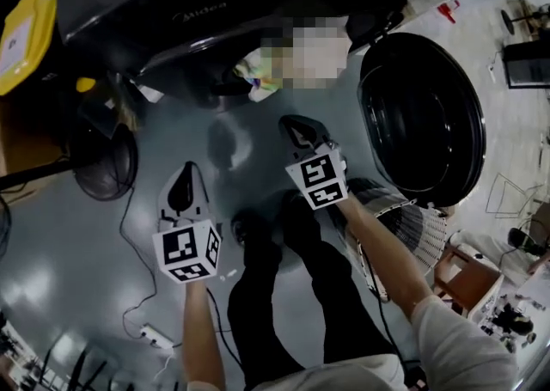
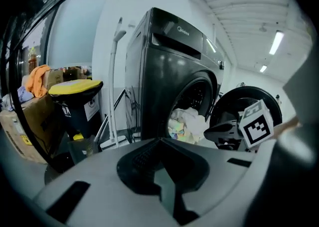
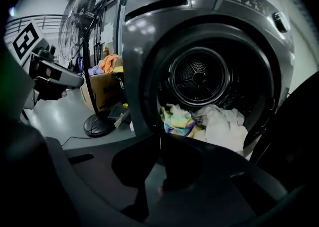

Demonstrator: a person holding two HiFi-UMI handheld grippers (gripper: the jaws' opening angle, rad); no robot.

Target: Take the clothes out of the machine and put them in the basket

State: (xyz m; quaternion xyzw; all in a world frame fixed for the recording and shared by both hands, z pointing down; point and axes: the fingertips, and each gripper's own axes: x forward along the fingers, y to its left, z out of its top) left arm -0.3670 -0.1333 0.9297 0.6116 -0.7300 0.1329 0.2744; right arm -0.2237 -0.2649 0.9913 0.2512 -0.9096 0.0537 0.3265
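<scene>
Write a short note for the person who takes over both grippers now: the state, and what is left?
Left gripper: shut, empty.
Right gripper: shut, empty.
The machine has its door open; clothes lie piled at the drum's mouth.
Basket stands on the floor at the person's right.
Done: only the door is open.
Left: move all the clothes into the basket.

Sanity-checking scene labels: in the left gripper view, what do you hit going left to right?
orange cloth → yellow-lidded bin → clothes → right gripper
</scene>
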